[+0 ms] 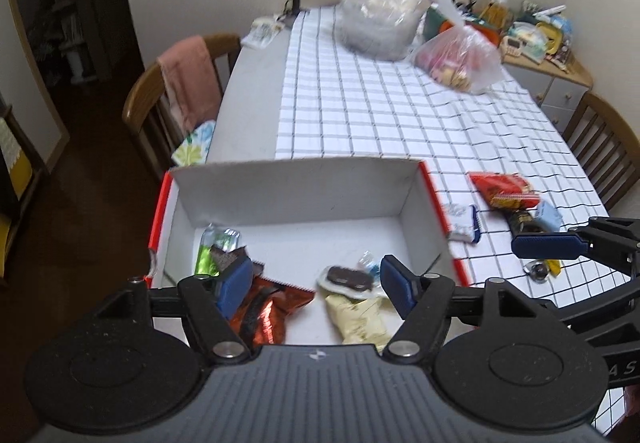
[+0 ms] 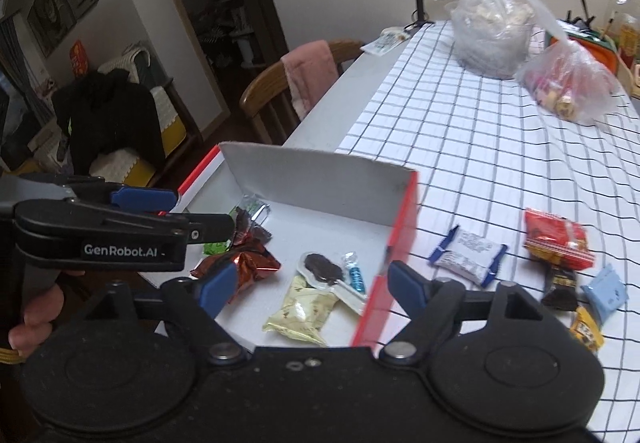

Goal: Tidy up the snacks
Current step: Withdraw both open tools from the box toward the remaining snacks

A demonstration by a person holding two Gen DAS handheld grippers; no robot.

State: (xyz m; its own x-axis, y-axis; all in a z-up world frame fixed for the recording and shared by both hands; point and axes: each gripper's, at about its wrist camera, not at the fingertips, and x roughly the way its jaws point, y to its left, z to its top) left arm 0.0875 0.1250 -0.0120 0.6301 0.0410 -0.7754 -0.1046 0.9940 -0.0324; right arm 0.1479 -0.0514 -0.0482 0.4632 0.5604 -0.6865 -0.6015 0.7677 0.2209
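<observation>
Right of the box [image 2: 404, 203], loose snacks waiting.
Nearest right gripper [image 2: 312, 283], spread, empty: white packet [image 2: 468, 253], lying crosswise; left gripper [image 1: 316, 283] spread too.

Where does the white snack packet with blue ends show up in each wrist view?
Left wrist: the white packet with blue ends lies on the checked cloth right of centre, just outside the box's right wall.
Right wrist: the same packet lies right of centre, beyond the right fingertip, right of the box.
Shared landmark: the red-edged box.
</observation>
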